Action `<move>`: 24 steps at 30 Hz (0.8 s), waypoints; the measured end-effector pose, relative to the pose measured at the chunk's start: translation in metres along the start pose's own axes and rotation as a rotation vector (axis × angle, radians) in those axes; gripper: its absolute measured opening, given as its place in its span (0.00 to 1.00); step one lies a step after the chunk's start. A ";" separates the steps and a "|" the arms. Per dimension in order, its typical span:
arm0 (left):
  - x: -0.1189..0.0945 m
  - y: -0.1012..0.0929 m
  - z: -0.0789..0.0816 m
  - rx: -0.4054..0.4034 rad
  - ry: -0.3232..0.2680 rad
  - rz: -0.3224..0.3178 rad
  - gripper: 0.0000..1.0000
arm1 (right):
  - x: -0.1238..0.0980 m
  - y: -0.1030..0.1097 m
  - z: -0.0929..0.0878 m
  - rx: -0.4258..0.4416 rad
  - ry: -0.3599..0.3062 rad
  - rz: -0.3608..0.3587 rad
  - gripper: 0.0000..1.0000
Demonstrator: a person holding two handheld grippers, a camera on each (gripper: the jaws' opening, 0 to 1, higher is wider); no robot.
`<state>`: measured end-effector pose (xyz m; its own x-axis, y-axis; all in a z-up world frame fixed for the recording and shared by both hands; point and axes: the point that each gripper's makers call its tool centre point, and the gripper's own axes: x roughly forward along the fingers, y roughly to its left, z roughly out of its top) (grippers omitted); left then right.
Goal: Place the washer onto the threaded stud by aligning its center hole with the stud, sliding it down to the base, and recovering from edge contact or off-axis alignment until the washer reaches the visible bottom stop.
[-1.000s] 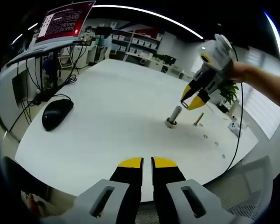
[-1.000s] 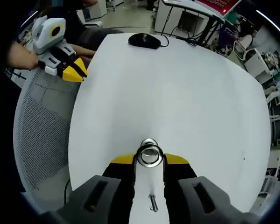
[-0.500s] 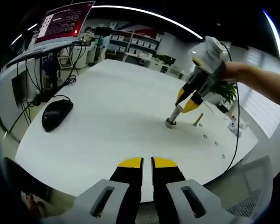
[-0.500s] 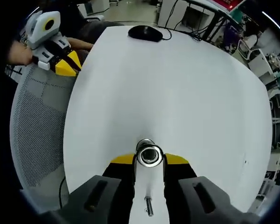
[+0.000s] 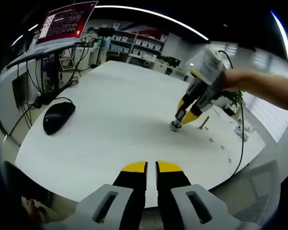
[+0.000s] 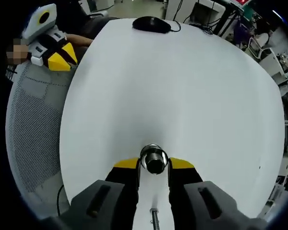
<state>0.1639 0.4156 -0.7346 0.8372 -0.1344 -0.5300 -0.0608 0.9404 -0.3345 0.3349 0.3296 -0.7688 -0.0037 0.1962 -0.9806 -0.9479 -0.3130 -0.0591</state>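
Right gripper (image 6: 153,165), low center, pinches the washer (image 6: 154,160) flat, hole over the stud's (image 5: 176,123) upright axis; left gripper (image 5: 151,167) hangs closed, well apart.

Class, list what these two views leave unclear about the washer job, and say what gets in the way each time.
- Washer: in the left gripper view it is too small to pick out among the right tool and the stud.
- Stud base: in the right gripper view the ring-shaped part between the jaws covers it.
- Second stud: cut off by the bottom edge of the right gripper view.
- Small parts on the table: too small to identify.
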 end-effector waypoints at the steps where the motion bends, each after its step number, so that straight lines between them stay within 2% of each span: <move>1: 0.000 0.000 0.000 -0.001 -0.002 0.000 0.04 | 0.002 0.000 0.000 0.005 -0.002 0.002 0.24; 3: 0.000 0.000 0.000 -0.002 0.003 -0.001 0.04 | 0.005 0.000 0.000 0.039 0.002 0.003 0.24; 9: 0.000 0.000 0.000 -0.004 -0.001 -0.002 0.04 | 0.012 0.002 -0.005 0.038 0.016 -0.006 0.26; 18: 0.000 0.000 0.000 -0.004 -0.003 -0.003 0.04 | 0.012 0.002 -0.006 0.213 -0.104 -0.041 0.45; 20: 0.000 0.000 0.000 -0.005 -0.001 -0.002 0.04 | 0.007 0.003 -0.007 0.259 -0.147 -0.050 0.48; 22: 0.000 0.000 0.000 -0.005 0.000 -0.002 0.04 | -0.002 -0.002 -0.009 0.346 -0.212 -0.116 0.57; 24: 0.000 0.000 0.000 -0.005 0.001 -0.002 0.04 | -0.009 0.003 -0.008 0.397 -0.264 -0.107 0.60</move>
<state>0.1635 0.4154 -0.7348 0.8368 -0.1370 -0.5301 -0.0616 0.9385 -0.3397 0.3350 0.3193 -0.7613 0.0689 0.4526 -0.8890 -0.9954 0.0908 -0.0308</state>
